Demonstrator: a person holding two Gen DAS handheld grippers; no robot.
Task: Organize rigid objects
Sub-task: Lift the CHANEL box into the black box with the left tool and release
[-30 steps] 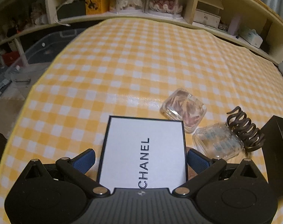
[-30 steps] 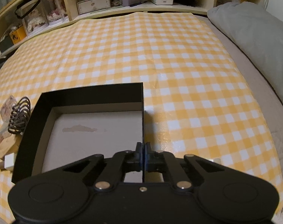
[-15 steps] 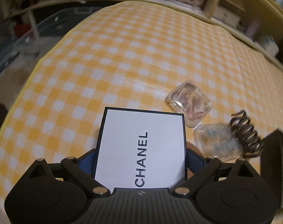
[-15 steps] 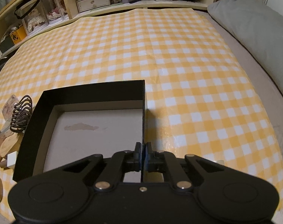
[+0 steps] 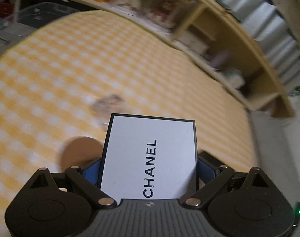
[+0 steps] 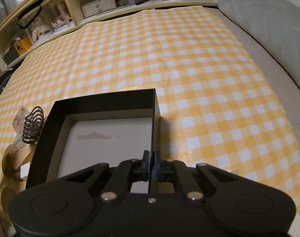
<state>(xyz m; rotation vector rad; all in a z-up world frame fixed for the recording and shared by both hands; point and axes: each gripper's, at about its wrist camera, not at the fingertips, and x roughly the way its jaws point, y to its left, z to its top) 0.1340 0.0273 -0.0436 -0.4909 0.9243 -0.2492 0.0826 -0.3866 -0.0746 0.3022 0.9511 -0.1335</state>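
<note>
A yellow-and-white checked cloth [image 6: 209,79] covers the surface, with pale wooden shelves [image 6: 75,17] behind it and a grey pillow [image 6: 268,19] to the right of the right gripper [image 6: 152,156]. This gripper is clenched on the right wall of an open black cardboard box [image 6: 102,106], which stands on the cloth just ahead. Only this view shows a dark brown claw hair clip [image 6: 33,124] left of the box. The left view is blurred; there the left gripper [image 5: 149,164] grasps a white black-edged CHANEL lid [image 5: 150,158] by its two sides, above the cloth.

A home bedroom: a grey pillow [image 6: 268,19], a yellow checked cloth [image 6: 189,63] and cluttered wooden shelves [image 6: 71,6].
</note>
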